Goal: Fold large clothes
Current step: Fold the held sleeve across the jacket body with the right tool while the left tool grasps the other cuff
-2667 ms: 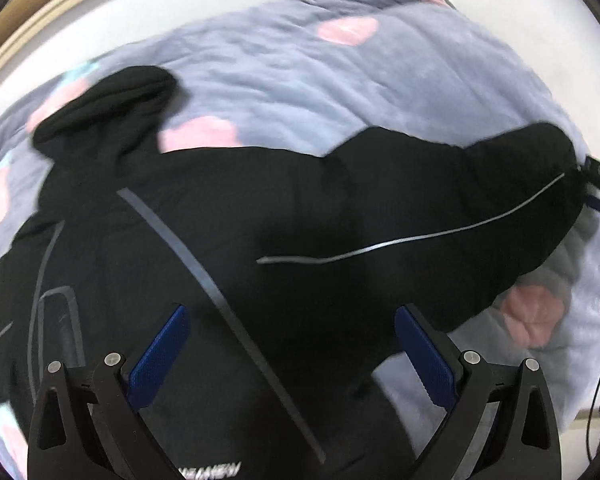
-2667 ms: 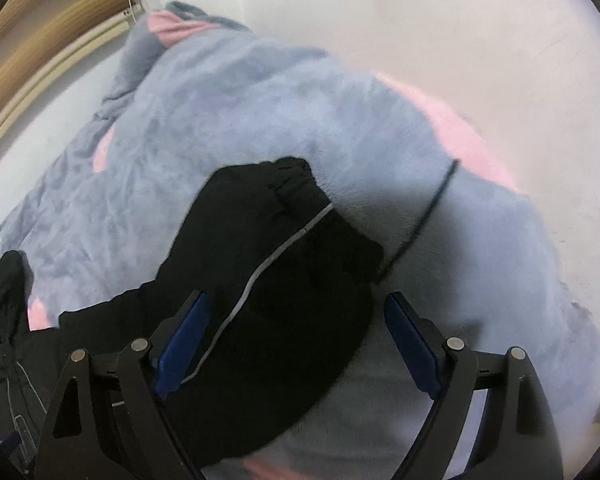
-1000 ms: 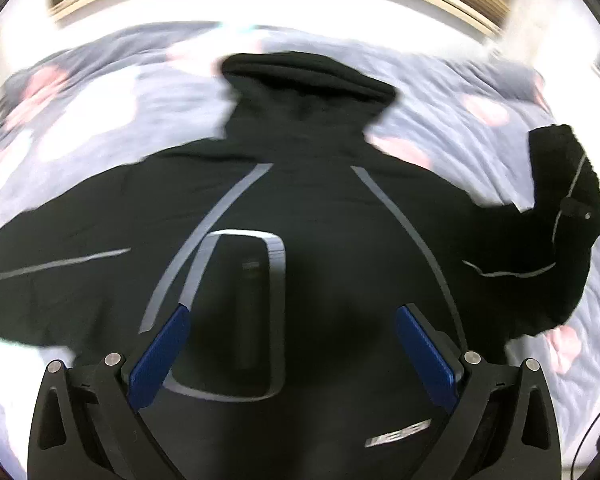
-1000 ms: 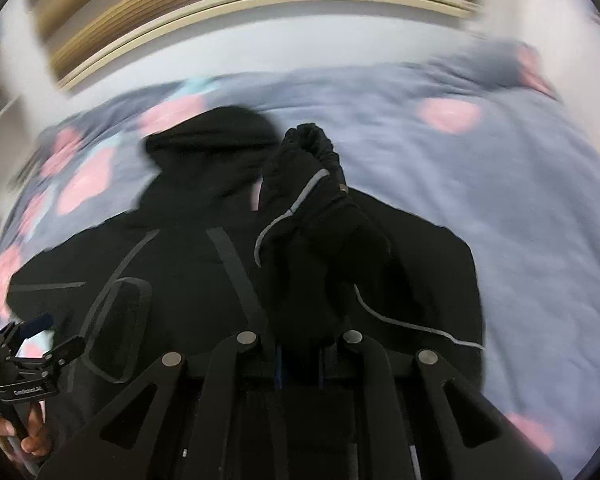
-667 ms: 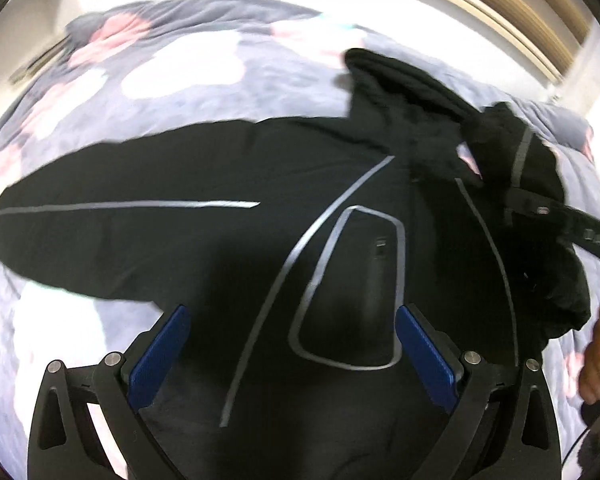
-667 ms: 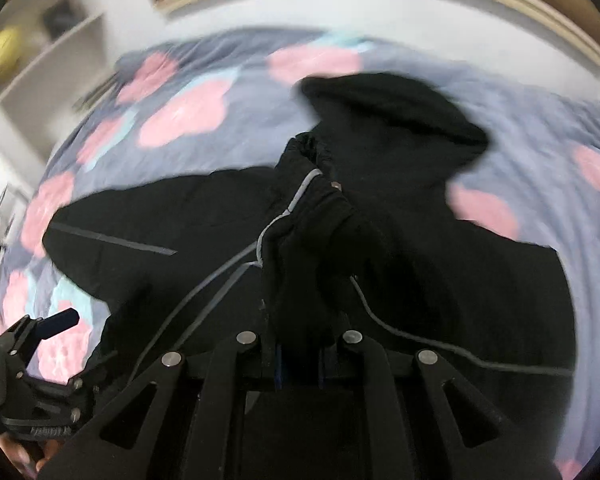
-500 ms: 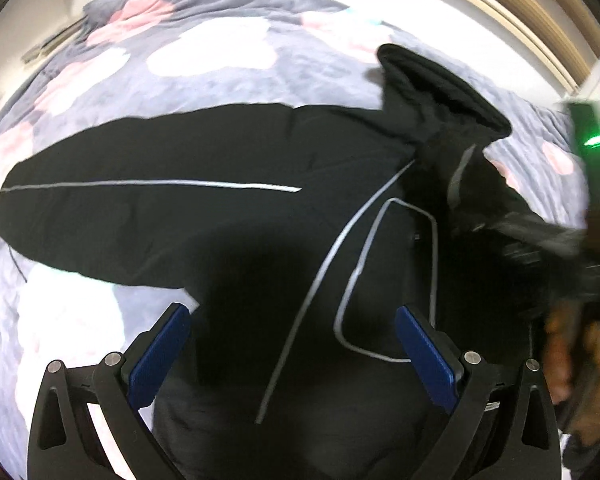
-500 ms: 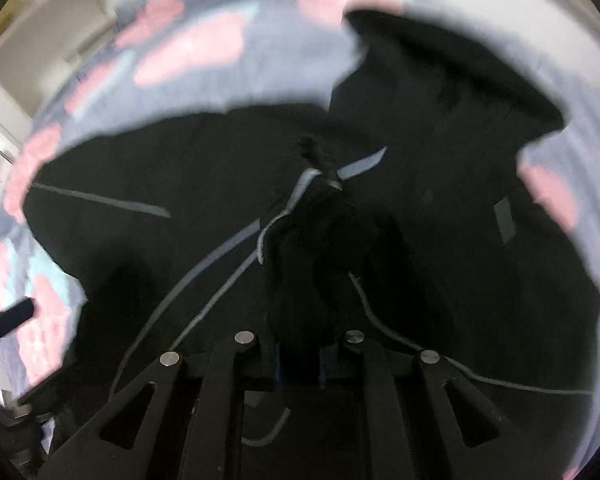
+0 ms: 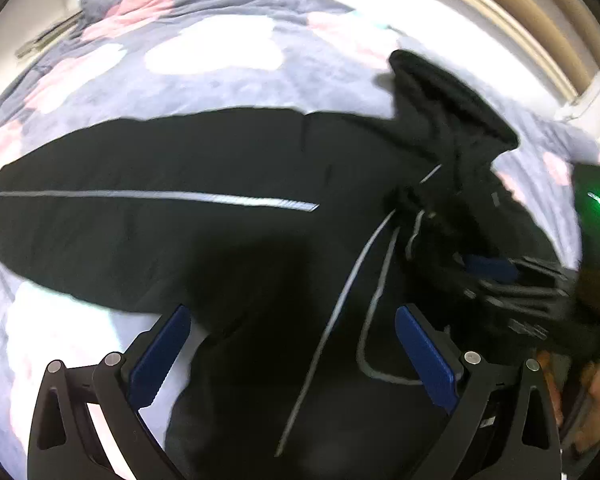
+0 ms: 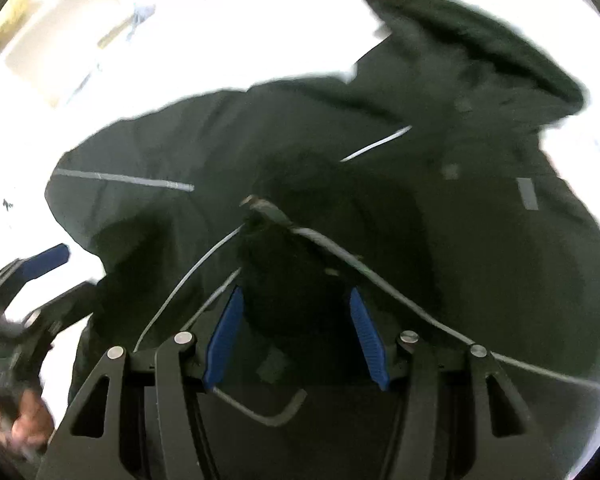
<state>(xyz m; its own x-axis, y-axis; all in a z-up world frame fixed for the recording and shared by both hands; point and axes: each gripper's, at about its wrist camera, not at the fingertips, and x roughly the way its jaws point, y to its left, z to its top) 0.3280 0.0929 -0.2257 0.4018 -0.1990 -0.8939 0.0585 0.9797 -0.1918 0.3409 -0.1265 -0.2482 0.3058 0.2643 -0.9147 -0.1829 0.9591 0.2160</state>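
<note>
We've got the black jacket (image 9: 228,240) spread flat on the grey blanket (image 9: 204,80) with pink blotches, hood (image 9: 452,96) at the far end. One sleeve (image 9: 140,196) lies stretched out to the side over the blanket. Our right gripper (image 10: 296,332) has just been opening, and the folded-in sleeve cuff (image 10: 296,264) sits loose between its blue pads on the jacket's middle. Our left gripper (image 9: 292,344) hangs spread wide over the jacket, nothing in it.

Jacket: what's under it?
The jacket lies on a grey blanket with pink patches, visible around it. What is beneath the jacket's middle is covered.
</note>
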